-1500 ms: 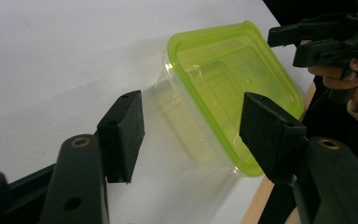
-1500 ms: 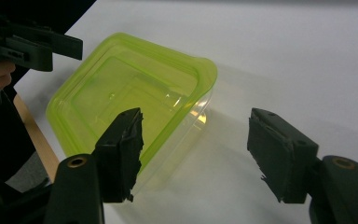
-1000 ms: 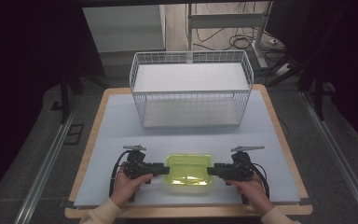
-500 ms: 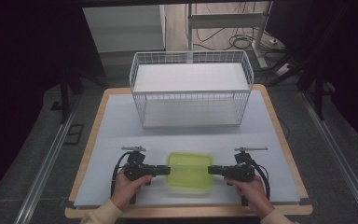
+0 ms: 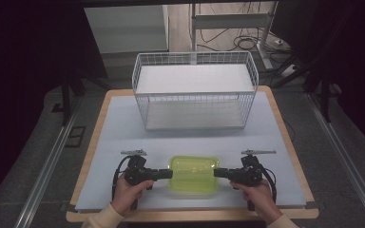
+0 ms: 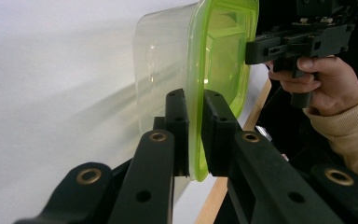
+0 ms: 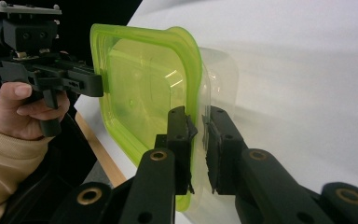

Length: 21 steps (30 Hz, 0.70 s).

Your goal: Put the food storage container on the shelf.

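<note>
a clear plastic container [image 5: 193, 174] with a yellow-green lid [image 6: 223, 70] sits on the pale sheet covering the surface [image 5: 123, 128], near the person's edge and midway between the two hands. it is a rounded rectangle, and in the high view its long axis runs left to right, so its short ends face the two tools. the lid is on top and its rim stands out past the clear walls all round. nothing can be made out inside it; the lid's tint hides most of the interior. farther back, well apart from the container, stands a white wire basket [image 5: 195, 90] with a flat pale floor and nothing visible in it; its long side also runs left to right, parallel to the container. the left tool [image 5: 167, 174] has just been closing and now pinches the lid rim at the container's left end; in the left gripper view both black pads [image 6: 177, 121] press on the green edge. the right tool [image 5: 217, 173] has likewise just been closing and clamps the rim at the right end, its pads [image 7: 179, 135] set either side of the lid edge. both tools lie roughly level, pointing inward at each other across the container.
</note>
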{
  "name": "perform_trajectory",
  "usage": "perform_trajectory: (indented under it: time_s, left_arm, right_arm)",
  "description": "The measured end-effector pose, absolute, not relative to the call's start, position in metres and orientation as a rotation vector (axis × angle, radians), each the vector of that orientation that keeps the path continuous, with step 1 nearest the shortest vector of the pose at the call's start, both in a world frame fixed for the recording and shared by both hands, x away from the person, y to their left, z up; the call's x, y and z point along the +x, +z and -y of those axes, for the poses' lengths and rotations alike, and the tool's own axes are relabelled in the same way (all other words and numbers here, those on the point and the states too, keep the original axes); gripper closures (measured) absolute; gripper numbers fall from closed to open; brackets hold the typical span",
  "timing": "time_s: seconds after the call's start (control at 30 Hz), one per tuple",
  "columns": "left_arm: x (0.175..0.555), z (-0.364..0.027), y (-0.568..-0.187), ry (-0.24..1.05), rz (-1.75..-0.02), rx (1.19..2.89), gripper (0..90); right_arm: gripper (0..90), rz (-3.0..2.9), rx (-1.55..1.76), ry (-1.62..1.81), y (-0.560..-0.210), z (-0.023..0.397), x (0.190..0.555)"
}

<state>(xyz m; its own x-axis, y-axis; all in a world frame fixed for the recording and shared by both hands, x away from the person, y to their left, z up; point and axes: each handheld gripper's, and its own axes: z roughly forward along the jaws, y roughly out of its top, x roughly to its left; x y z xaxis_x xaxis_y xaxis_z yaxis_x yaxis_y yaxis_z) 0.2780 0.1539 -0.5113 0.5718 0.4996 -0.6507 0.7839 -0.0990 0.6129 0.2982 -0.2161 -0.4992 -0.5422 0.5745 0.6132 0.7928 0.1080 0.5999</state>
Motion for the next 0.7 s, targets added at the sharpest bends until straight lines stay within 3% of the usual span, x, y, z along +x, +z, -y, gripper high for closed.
perform_trajectory:
  time_s: [0.7]
  left_arm:
    - [0.294, -0.154, -0.488, -0.299, -1.016, 1.741, 82.3]
  right_arm:
    - [80.5, 2.238, -1.335, -1.512, -0.471, 0.215, 0.308]
